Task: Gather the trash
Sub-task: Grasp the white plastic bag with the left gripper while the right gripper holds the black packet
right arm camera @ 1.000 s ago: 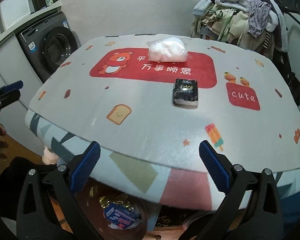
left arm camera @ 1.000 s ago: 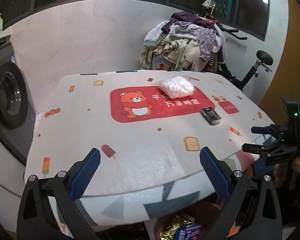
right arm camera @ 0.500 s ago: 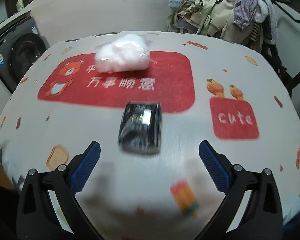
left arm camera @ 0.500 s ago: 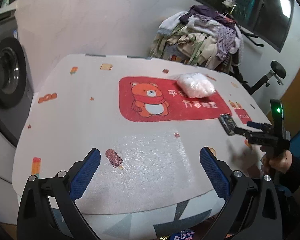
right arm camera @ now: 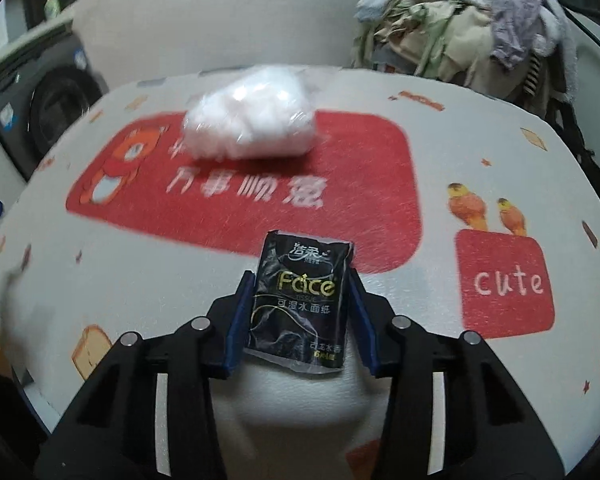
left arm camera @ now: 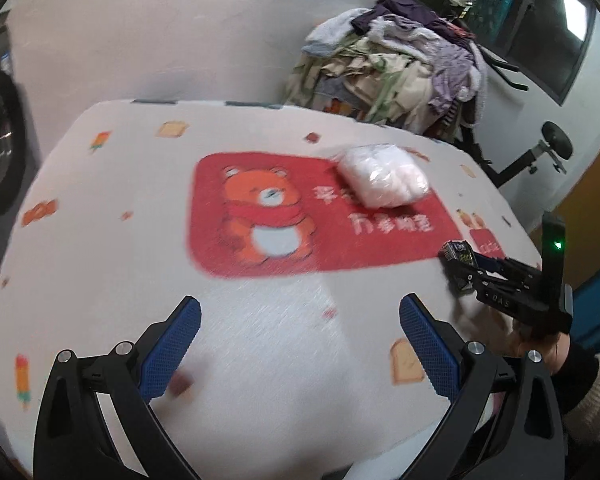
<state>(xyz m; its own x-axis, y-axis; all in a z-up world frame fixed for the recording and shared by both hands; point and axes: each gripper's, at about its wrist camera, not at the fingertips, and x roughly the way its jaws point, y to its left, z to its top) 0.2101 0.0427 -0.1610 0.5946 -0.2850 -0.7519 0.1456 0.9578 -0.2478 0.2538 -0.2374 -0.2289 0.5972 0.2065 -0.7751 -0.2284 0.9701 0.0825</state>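
Observation:
A black tissue packet (right arm camera: 300,300) marked "Face" lies on the white printed table cover (right arm camera: 180,280). My right gripper (right arm camera: 300,312) is shut on the packet, its blue fingers (right arm camera: 238,320) pressed against both long sides. In the left wrist view the right gripper (left arm camera: 466,268) holds the packet (left arm camera: 458,252) at the table's right side. A clear bag of white stuff (right arm camera: 252,120) lies on the red bear print beyond it, also in the left wrist view (left arm camera: 382,180). My left gripper (left arm camera: 300,344) is open and empty above the near part of the table.
A pile of clothes (left arm camera: 396,68) sits on an exercise bike behind the table. A washing machine (right arm camera: 48,92) stands at the left against the wall. The white wall (left arm camera: 160,32) runs behind the table's far edge.
My right gripper moved forward over the table and closed on the black tissue packet. My left gripper moved forward over the table and stayed open.

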